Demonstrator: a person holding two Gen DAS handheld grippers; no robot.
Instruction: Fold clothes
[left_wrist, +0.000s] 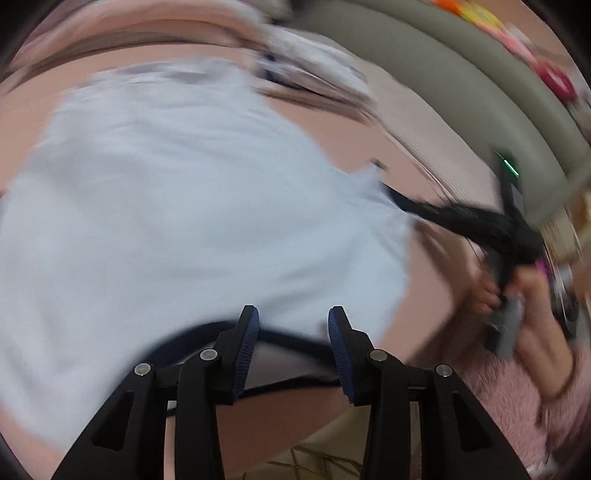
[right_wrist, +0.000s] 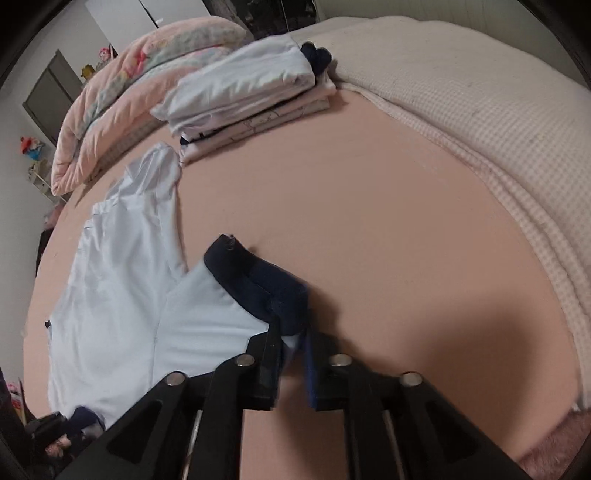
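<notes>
A light blue shirt (right_wrist: 110, 295) with navy trim (right_wrist: 258, 280) lies spread on the pink bed sheet (right_wrist: 369, 221). My right gripper (right_wrist: 291, 334) points down at its near corner. The jaws stand narrow, pinching the navy trim and a bit of blue cloth. The left wrist view is blurred; there the shirt (left_wrist: 184, 203) fills the frame. My left gripper (left_wrist: 293, 321) hovers over the shirt's navy hem (left_wrist: 295, 341), jaws apart, and the pads do not press on it. The right gripper (left_wrist: 480, 225) reaches in from the right to the shirt's far corner, held by a hand (left_wrist: 524, 295).
A stack of folded clothes (right_wrist: 251, 85) sits at the back of the bed beside a rolled pink quilt (right_wrist: 129, 85). A white waffle blanket (right_wrist: 480, 110) covers the bed's right side. A pink fluffy sleeve (left_wrist: 517, 406) is at lower right.
</notes>
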